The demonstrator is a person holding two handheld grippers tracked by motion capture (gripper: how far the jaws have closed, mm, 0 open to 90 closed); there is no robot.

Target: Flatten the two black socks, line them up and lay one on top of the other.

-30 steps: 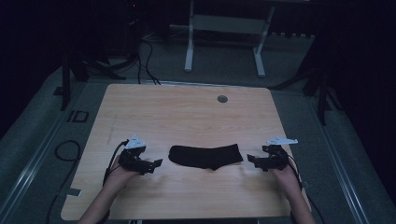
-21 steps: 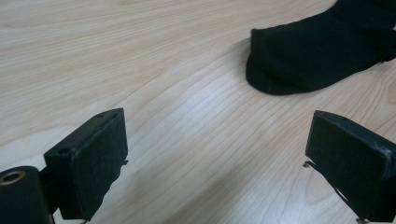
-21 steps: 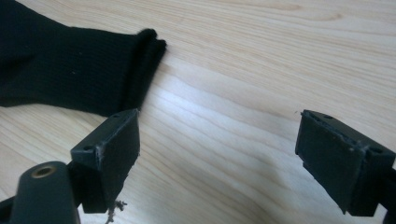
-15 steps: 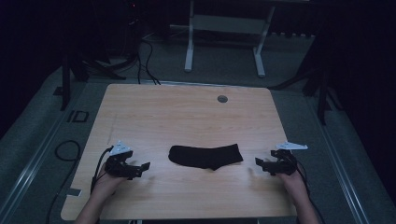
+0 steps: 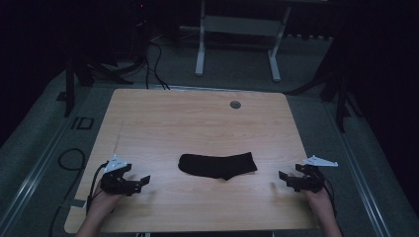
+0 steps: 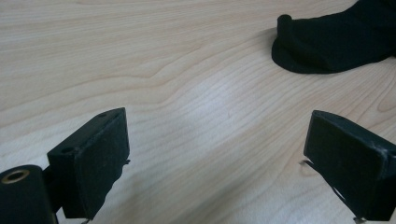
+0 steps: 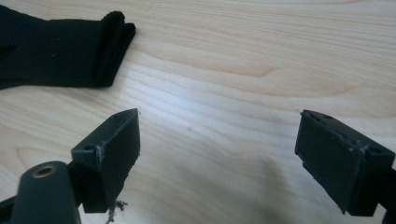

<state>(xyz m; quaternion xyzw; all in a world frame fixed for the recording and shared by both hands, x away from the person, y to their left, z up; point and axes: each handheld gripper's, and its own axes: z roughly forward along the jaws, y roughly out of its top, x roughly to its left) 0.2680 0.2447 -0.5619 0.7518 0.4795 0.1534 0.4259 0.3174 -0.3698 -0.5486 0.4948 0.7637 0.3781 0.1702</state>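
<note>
Sock [image 5: 218, 165] lies flat on the wooden table [image 5: 197, 123], in the near half, roughly centred between the two grippers. It's black, folded over on itself (doubled layers visible at the cuff end in the right gripper view [image 7: 60, 46]). Its position matches the earlier frames; no shift.

Left gripper [image 5: 140, 180] now sits near the table's front-left corner, well apart from the sock. A second ago it was just beside the sock's left end; it has pulled back outward and toward the person. Jaws spread wide, nothing between them, bare wood under the gap [image 6: 215, 154]. Rounded sock end shows at the upper right of the left gripper view [image 6: 327, 42].

Right gripper [image 5: 287, 178] did the same on the other side: it was close to the sock's right end a second ago and is now out near the front-right edge, well apart from it. Jaws wide open, holding nothing [image 7: 217, 154].

Small round grommet [image 5: 235, 104] sits near the table's far edge, unchanged.
</note>
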